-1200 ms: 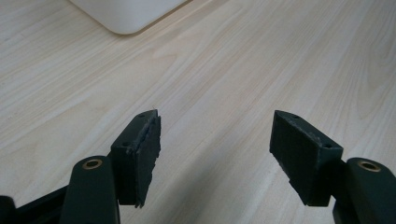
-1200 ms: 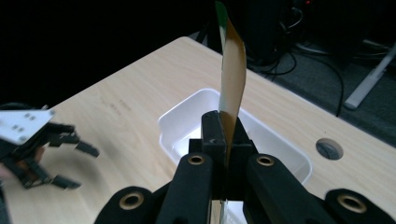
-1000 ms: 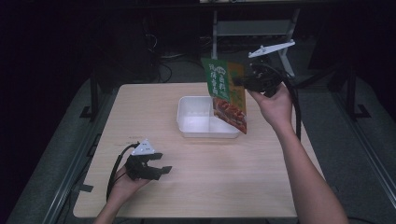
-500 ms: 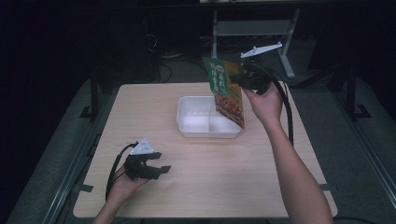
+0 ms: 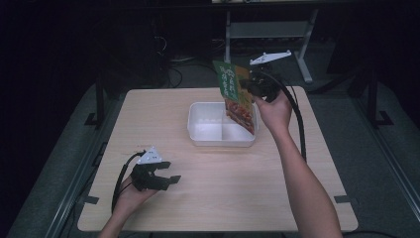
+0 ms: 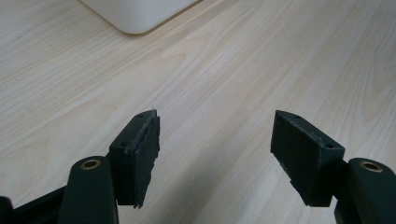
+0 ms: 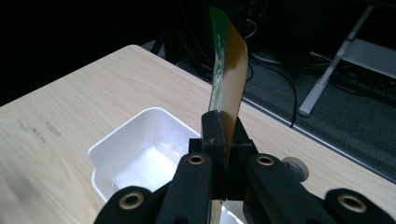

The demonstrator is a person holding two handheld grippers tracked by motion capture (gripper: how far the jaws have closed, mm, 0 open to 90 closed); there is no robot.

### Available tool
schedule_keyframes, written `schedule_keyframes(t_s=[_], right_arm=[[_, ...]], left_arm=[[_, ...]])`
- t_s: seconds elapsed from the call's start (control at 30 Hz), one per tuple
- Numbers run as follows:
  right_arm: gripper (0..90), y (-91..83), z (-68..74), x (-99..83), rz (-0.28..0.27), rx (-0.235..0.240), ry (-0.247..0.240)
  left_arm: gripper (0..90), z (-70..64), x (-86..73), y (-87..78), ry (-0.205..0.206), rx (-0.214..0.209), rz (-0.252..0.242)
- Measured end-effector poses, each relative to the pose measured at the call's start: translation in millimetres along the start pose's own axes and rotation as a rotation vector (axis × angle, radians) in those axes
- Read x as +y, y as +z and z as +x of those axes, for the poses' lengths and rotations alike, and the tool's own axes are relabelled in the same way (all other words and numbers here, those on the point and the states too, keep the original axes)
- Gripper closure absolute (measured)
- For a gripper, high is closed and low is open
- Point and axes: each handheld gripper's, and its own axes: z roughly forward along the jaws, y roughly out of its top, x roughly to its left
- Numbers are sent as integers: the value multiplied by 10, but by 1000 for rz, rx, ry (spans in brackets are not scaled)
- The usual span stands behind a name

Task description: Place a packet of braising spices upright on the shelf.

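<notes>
A green and orange food packet [image 5: 236, 95] hangs upright over the right part of a white tub [image 5: 208, 134], its lower edge near the tub's right rim. My right gripper [image 5: 251, 84] is shut on the packet's right edge, held up by a hand. Along that gripper's own jaws the packet [image 7: 228, 70] rises edge-on from the right gripper [image 7: 226, 126], above the empty tub [image 7: 140, 154]. My left gripper [image 5: 166, 173] rests low at the table's front left and is open. Between its wide-apart jaws, the left gripper [image 6: 215, 140] holds nothing but bare wood.
The light wooden table [image 5: 148, 114] ends in dark floor on all sides. A metal stand [image 5: 267, 29] and cables lie beyond the far edge. A corner of the tub [image 6: 135, 14] sits ahead of the left gripper.
The right hand has carried the packet slightly left and toward the far edge, over the tub. The left gripper has stayed put.
</notes>
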Motion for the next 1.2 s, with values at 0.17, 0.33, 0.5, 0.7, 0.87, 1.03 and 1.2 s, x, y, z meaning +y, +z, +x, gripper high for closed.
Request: schedule_keyframes(t_s=[0.17,0.33,0.5,0.7,0.87,1.03,1.2], right_arm=[[898,86,-28,-95,-10,-4,8],[898,149,-42,-177,-17,-19,-5],[897,176,-54,-245,-36,-23,3],[897,231,-28,-324,-41,-39,-17],[897,228,-37,-368,-51,-41,-5],[896,223,-54,-416,-44,-34,9],[895,210,-42,-415,-25,-27,-2]], left_arm=[[323,1,-1,0,-3,0,-4],[322,4,-1,0,-4,0,-2],[322,-3,1,5,-2,-2,-1],[322,-1,-1,-5,-5,-1,-5],[322,5,-1,-10,-7,-1,-9],[322,1,1,-10,-4,-1,-7],[322,-1,4,-9,-4,-2,-7]])
